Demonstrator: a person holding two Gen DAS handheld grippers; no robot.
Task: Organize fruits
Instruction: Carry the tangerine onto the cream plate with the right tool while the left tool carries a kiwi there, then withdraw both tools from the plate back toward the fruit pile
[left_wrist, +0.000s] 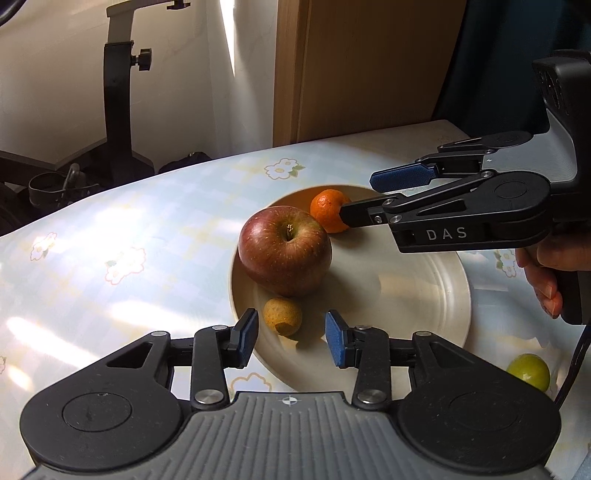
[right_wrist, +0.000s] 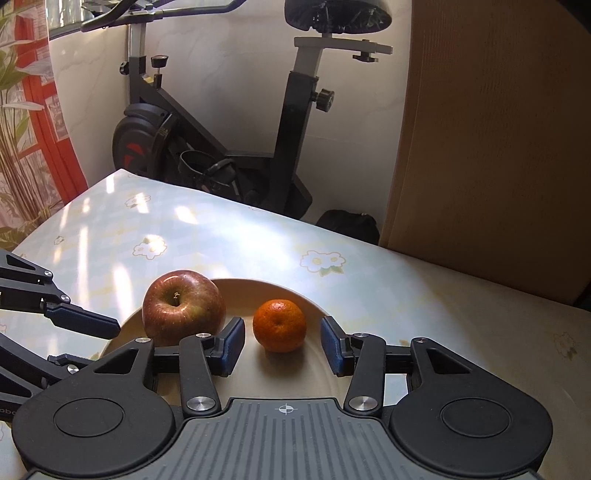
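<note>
Evidently the sorting was mostly done: the plate (left_wrist: 424, 291) on the bench (left_wrist: 110, 229) carried an apple (left_wrist: 284, 251), a mandarin (left_wrist: 327, 210) at 1 o'clock of it, and a small brownish fruit (left_wrist: 282, 316) at 6. One green lime (left_wrist: 529, 371) remained off the plate at 4 o'clock. The left gripper (left_wrist: 291, 338) and right gripper (right_wrist: 282, 345) both stood with jaws wide, empty.

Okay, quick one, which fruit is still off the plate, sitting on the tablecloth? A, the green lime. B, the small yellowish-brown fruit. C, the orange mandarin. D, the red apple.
A: the green lime lies on the tablecloth outside the plate, while the apple, mandarin and small yellowish-brown fruit sit on it.
</note>
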